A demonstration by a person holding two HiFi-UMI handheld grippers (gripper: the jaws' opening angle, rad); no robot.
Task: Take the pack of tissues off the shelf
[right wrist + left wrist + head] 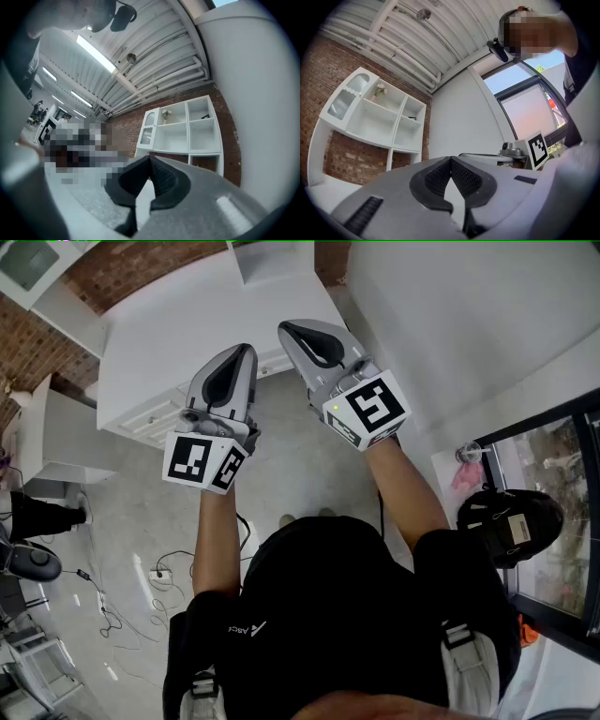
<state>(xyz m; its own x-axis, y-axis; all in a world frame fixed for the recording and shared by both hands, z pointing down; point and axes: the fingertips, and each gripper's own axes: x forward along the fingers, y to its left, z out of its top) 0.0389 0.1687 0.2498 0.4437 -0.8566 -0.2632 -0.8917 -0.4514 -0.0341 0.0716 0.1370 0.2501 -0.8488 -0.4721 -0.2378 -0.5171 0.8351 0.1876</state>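
The white shelf unit [375, 117] stands against a brick wall, also seen in the right gripper view as the shelf unit [180, 129]. A small dark item [207, 116] sits in its upper right compartment; it is too small to tell if it is the tissue pack. Both grippers are held up in the air, far from the shelves. My left gripper [451, 159] is shut with nothing between its pads, and shows in the head view as the left gripper [246, 349]. My right gripper [150, 158] is shut and empty too, beside it as the right gripper [286, 329].
A vase of flowers [379, 90] stands in an upper compartment. Below the shelves runs a white counter with drawers [187, 343]. Cables [122, 596] lie on the grey floor at left. A black object [511, 521] sits by the window at right.
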